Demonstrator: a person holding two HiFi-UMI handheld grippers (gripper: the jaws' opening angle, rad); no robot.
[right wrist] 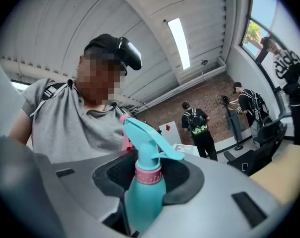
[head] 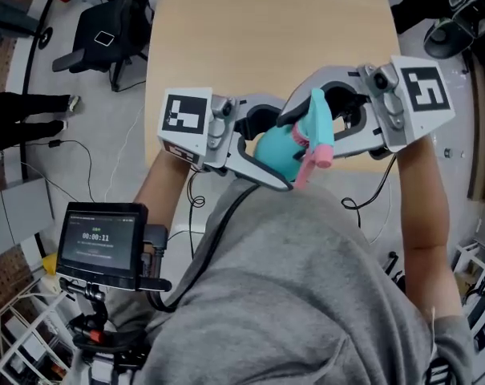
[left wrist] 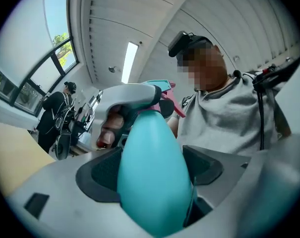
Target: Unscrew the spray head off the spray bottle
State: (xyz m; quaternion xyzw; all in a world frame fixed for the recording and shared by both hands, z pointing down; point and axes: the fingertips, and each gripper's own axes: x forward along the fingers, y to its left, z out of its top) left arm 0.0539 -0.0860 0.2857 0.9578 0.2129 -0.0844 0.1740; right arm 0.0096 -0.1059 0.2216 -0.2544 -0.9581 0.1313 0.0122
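Firstly, the spray bottle [head: 274, 152]: we see the turquoise bottle held in the air between the two grippers, close in front of the person's grey shirt [head: 290, 295], at the near edge of the table [head: 266, 30].
Position of the bottle: in the head view its round body is toward the left and its spray head [head: 317, 117] is toward the right.
Left gripper [left wrist: 152, 168]: its jaws stand wide and pinch the fat body of the bottle; in the left gripper view we find one black pad pressed on each side of it.
Right gripper [right wrist: 148, 176]: its jaws are closed on the bottle at the neck, where the pink collar [right wrist: 148, 174] sits; the black pads hug it on both sides.
Spray head: it sits on the bottle, and in the right gripper view it rises just above the pads, with the nozzle pointing to the right of that view.
Pink trigger [head: 316, 160]: it hangs under the spray head and points toward the person's body.
Marker cubes: one [head: 184, 117] is on the left gripper, the other [head: 422, 91] on the right gripper.
Around: a small screen [head: 102, 243] is at the person's left side, and a black chair [head: 106, 30] stands on the floor beside the table.
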